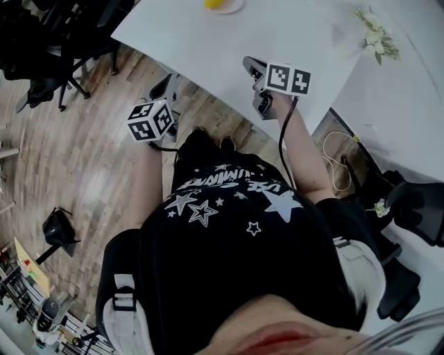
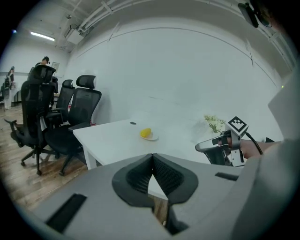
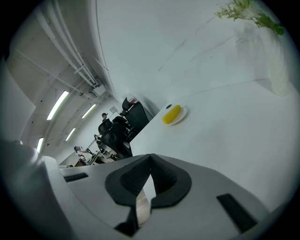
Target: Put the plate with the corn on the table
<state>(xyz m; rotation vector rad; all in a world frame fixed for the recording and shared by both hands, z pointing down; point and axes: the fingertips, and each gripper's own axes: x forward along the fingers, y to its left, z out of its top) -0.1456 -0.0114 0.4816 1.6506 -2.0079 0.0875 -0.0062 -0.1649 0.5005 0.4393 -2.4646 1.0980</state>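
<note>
- The left claw (image 2: pixel 152 157) was pinched together and empty, at the near edge of the bench (image 1: pixel 208 41).
- The plate (image 1: pixel 223 5) with the corn (image 3: pixel 171 114) sat on the bench's far side, well apart from both claws; the placing looked done.
- The right claw (image 3: pixel 150 159) was likewise closed on nothing, so the next move probably called only for backing off.

Bright ceiling strip lights (image 3: pixel 58 105), fisheye-bent edges, dark vignetted corners.

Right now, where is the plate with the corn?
The plate with the corn sits on the white table, at the head view's top edge, left of the flowers.
</note>
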